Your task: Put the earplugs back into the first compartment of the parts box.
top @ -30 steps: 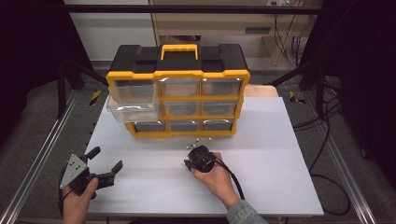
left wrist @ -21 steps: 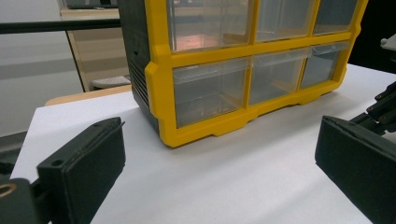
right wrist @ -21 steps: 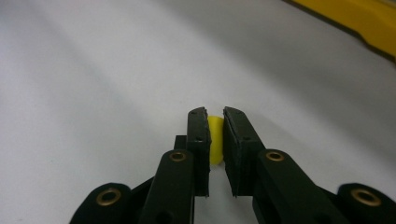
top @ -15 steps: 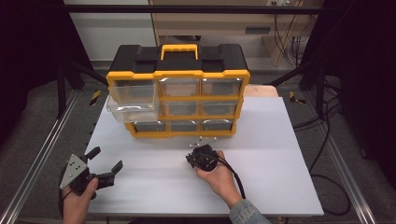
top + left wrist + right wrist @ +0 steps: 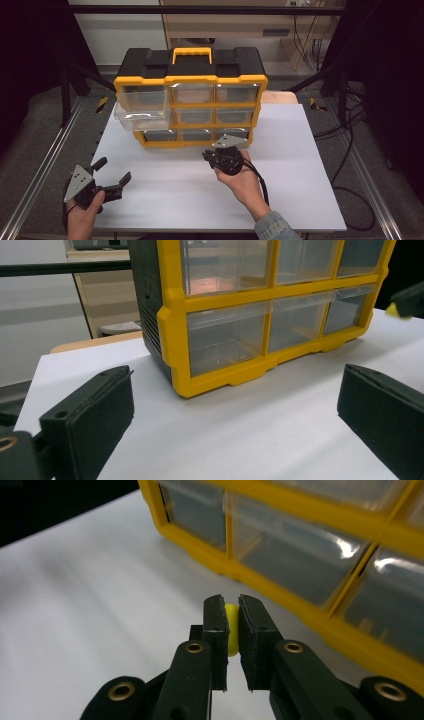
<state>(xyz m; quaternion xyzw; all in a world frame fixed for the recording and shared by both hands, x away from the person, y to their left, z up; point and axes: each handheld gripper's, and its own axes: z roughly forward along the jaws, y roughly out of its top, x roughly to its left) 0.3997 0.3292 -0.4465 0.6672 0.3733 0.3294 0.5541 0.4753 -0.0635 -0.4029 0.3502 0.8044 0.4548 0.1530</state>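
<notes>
A yellow and black drawer organizer [image 5: 190, 95] stands at the back of the white table [image 5: 300, 165], with clear drawers. Its middle-left drawer [image 5: 142, 118] is pulled out. My right gripper [image 5: 224, 156] hovers just in front of the organizer's bottom row, and in the right gripper view it [image 5: 231, 611] is shut on a small yellow piece [image 5: 231, 630] pinched between its pads. My left gripper [image 5: 112, 175] rests near the table's front-left corner, jaws wide open with nothing between them. From the left gripper view the organizer [image 5: 260, 315] appears a short way ahead.
A metal frame rail [image 5: 40, 170] runs along the table's left side and another [image 5: 370, 185] along the right. Cables [image 5: 350, 135] lie on the floor to the right. A wooden board [image 5: 280, 96] sits behind the organizer's right end.
My right gripper has moved forward and a little right, closer to the organizer's bottom row. The left gripper has stayed in place.
</notes>
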